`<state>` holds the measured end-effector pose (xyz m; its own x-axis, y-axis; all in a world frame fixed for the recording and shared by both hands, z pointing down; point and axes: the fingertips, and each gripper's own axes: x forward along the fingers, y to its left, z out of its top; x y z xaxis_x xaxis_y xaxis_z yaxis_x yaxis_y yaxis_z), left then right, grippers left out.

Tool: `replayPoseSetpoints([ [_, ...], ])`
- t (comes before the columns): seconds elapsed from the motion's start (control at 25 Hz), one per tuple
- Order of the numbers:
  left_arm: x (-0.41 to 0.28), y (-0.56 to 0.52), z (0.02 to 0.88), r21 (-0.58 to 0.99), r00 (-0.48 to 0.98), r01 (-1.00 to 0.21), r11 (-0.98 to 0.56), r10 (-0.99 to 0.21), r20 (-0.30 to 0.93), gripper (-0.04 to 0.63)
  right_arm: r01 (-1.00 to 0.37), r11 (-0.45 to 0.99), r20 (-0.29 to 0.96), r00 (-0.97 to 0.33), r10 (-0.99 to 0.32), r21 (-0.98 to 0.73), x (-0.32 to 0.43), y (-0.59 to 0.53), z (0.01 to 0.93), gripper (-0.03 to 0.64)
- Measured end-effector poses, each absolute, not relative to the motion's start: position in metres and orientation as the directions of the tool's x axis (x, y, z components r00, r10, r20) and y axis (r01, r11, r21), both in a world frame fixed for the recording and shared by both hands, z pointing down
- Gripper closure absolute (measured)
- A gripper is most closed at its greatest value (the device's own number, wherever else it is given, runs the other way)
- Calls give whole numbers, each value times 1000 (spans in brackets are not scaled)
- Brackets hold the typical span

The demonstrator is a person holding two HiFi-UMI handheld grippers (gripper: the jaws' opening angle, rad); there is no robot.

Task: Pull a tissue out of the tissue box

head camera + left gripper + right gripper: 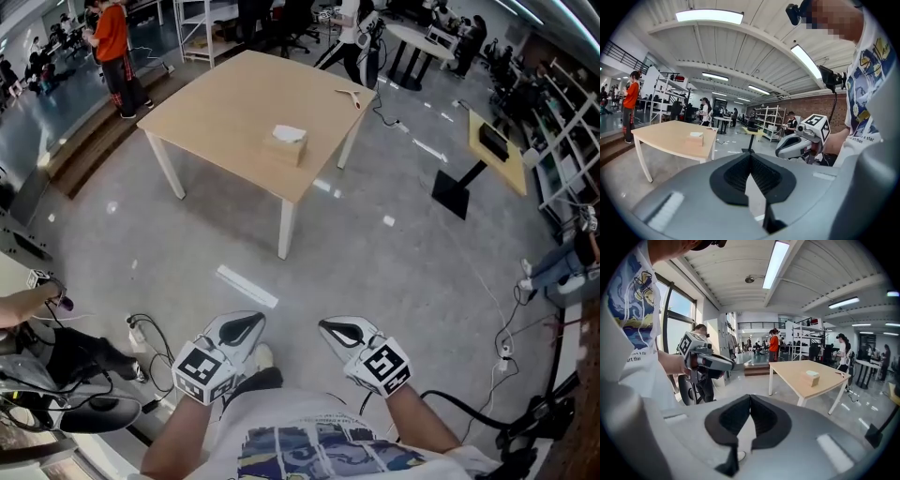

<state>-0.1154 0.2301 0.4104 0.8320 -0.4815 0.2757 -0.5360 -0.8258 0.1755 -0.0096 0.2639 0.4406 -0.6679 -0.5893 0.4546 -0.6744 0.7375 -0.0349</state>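
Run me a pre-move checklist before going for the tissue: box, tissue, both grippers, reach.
1. Tissue box upright on the table: ok.
2. White tissue sticking out of the box top: ok.
3. Left gripper empty: ok. Its jaws are together and need to open for a grab: not ok.
4. Right gripper empty: ok. Its jaws are together too: not ok.
5. Box within reach: not ok. The table stands well ahead, with open floor between it and the grippers.
6. Box stays put during the pull: cannot tell. Nothing holds it down.
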Motion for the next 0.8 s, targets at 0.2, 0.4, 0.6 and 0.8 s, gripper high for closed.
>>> replayPoseSetpoints([
  [0.2,-129,189,410,164,845,-511,-844,-457,278,592,-683,730,454,-659,-599,-27,-30,213,439,614],
  [0.4,-144,146,413,176,852,-494,-851,-435,291,592,-695,718,449,-653,-610,-35,-50,167,431,614],
  [0.6,-141,110,417,179,853,-498,-849,-442,279,592,-695,718,453,-654,-606,-43,-49,132,438,614],
  [0.8,-130,67,419,155,839,-524,-838,-475,266,592,-670,741,442,-676,-590,-35,-40,83,446,614],
])
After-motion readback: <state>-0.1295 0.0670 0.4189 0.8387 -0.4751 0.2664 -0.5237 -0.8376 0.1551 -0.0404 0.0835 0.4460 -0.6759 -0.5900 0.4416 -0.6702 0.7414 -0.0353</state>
